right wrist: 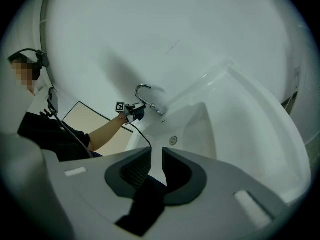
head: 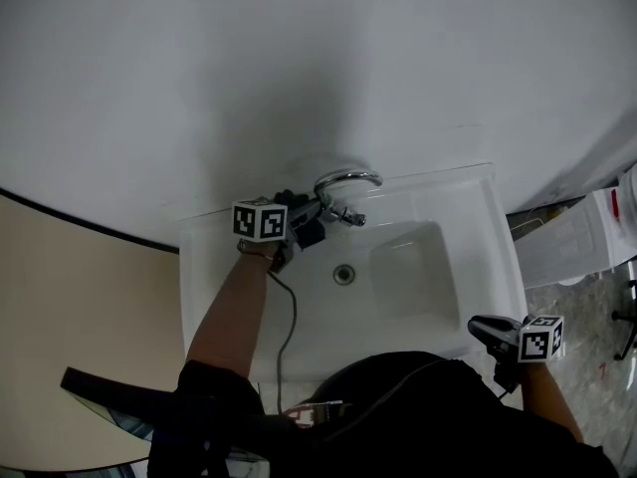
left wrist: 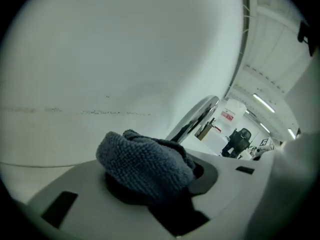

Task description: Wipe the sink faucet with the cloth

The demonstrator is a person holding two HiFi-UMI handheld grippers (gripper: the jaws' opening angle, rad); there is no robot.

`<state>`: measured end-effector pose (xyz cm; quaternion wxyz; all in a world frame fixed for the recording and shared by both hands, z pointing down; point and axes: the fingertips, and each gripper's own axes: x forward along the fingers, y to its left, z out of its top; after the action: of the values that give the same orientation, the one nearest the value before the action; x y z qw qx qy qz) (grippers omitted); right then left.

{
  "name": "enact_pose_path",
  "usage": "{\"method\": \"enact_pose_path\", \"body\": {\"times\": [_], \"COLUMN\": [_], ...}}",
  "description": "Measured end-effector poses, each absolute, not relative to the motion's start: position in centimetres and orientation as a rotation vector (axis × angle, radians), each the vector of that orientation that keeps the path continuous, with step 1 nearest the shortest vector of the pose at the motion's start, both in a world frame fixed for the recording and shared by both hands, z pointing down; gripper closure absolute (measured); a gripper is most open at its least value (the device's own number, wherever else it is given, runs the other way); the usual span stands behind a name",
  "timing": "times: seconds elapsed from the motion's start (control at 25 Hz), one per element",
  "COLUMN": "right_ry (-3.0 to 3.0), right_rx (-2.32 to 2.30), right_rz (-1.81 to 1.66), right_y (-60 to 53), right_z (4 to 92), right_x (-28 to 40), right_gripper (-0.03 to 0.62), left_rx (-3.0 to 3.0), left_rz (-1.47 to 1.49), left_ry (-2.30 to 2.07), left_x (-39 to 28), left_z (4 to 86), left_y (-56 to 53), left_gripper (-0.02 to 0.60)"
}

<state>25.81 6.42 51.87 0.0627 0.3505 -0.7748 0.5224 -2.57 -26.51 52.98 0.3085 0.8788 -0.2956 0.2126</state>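
Observation:
A curved chrome faucet (head: 348, 178) stands at the back rim of a white sink (head: 468, 185). My left gripper (head: 304, 219) is at the faucet's left side, close to its base, shut on a bunched grey-blue cloth (left wrist: 144, 161). In the left gripper view the faucet's chrome tube (left wrist: 198, 116) rises just behind the cloth. Whether the cloth touches it I cannot tell. My right gripper (head: 486, 329) hangs over the sink's front right corner, away from the faucet. Its jaws (right wrist: 156, 166) stand a narrow slit apart with nothing between them. The right gripper view shows the faucet (right wrist: 142, 92) and the left gripper (right wrist: 133, 112) far off.
The basin has a round drain (head: 344, 274) in its middle. A white wall rises right behind the faucet. A white ribbed unit (head: 582, 235) stands to the sink's right, over a speckled floor. A cable (head: 291, 319) trails from the left gripper across the basin.

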Motion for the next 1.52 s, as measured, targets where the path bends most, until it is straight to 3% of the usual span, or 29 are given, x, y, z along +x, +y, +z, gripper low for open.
{"method": "enact_pose_path", "body": {"times": [0.16,0.44,0.72,1.08,1.52], "right_ry": [-2.348,-2.370,-2.381,-2.387,-2.390], "right_rx": [1.054,1.043,1.024,1.026,0.974], "right_rz": [1.593,1.597,1.594,1.605,1.580], "right_y": [5.6,5.4,5.6,5.8,5.7], "right_z": [52.5,52.1,51.8,52.1,51.6], "right_x": [25.5,25.1,24.4,24.8,23.4], "right_gripper": [0.526,0.526,0.526,0.526,0.526], "left_rx": [2.261,2.107,1.990,2.437,2.794], "left_rz": [0.539,-0.247,-0.494,-0.194,0.375], "left_ry": [-0.718,-0.981,-1.159,-1.057,-0.993], "left_x": [-2.2,-5.6,-2.2,0.6,5.3], "left_z": [53.4,45.6,45.6,42.4,40.6], "left_y": [-26.9,-30.7,-32.1,-29.8,-27.8], "left_gripper": [0.436,0.436,0.436,0.436,0.449]}}
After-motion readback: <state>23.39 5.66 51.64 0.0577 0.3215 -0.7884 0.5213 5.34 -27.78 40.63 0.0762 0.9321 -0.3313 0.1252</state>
